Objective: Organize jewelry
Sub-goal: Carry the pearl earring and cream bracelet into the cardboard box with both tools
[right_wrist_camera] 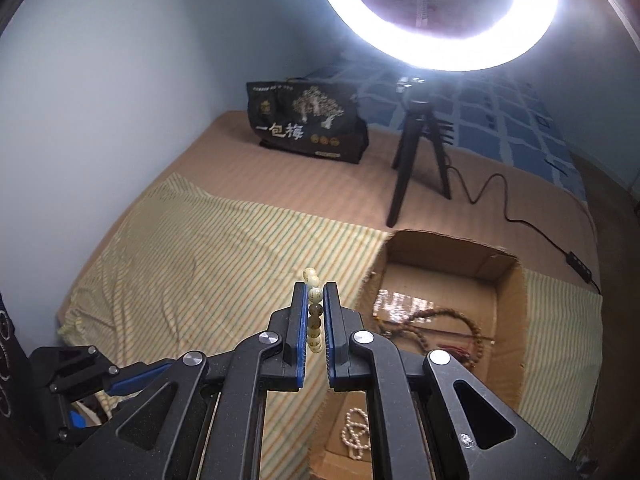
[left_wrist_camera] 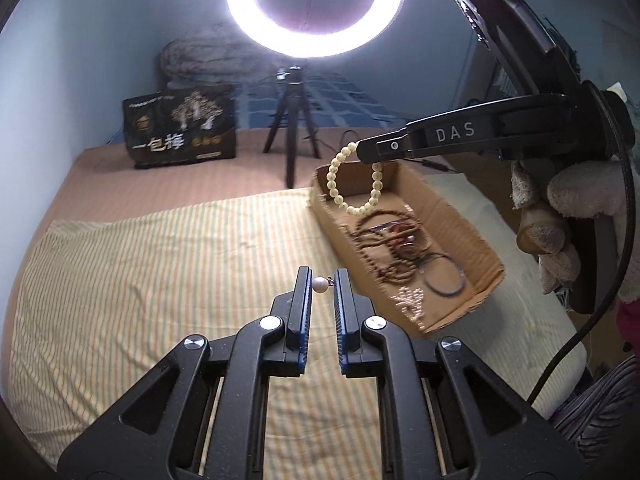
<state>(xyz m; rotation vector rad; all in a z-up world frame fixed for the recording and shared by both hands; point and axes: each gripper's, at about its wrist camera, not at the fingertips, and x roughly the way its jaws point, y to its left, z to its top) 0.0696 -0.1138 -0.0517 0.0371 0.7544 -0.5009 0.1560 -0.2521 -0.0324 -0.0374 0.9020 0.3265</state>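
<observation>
My right gripper [right_wrist_camera: 315, 286] is shut on a cream bead bracelet [right_wrist_camera: 314, 312] and holds it in the air above the cardboard box [right_wrist_camera: 508, 320]. In the left wrist view the bracelet [left_wrist_camera: 354, 188] hangs from the right gripper [left_wrist_camera: 366, 150] over the box [left_wrist_camera: 468, 232]. The box holds a brown bead necklace [left_wrist_camera: 384, 240], a dark ring bangle [left_wrist_camera: 442, 276] and a pale bead string [right_wrist_camera: 354, 432]. My left gripper [left_wrist_camera: 321, 280] hovers over the striped cloth [left_wrist_camera: 160, 264] with a small pearl piece [left_wrist_camera: 320, 284] between its fingertips, its thin end against the right finger.
A ring light on a black tripod [right_wrist_camera: 418, 152] stands behind the box, its cable [right_wrist_camera: 532, 224] trailing right. A black printed bag [right_wrist_camera: 308, 124] stands at the back by the wall. A gloved hand [left_wrist_camera: 576, 200] holds the right gripper.
</observation>
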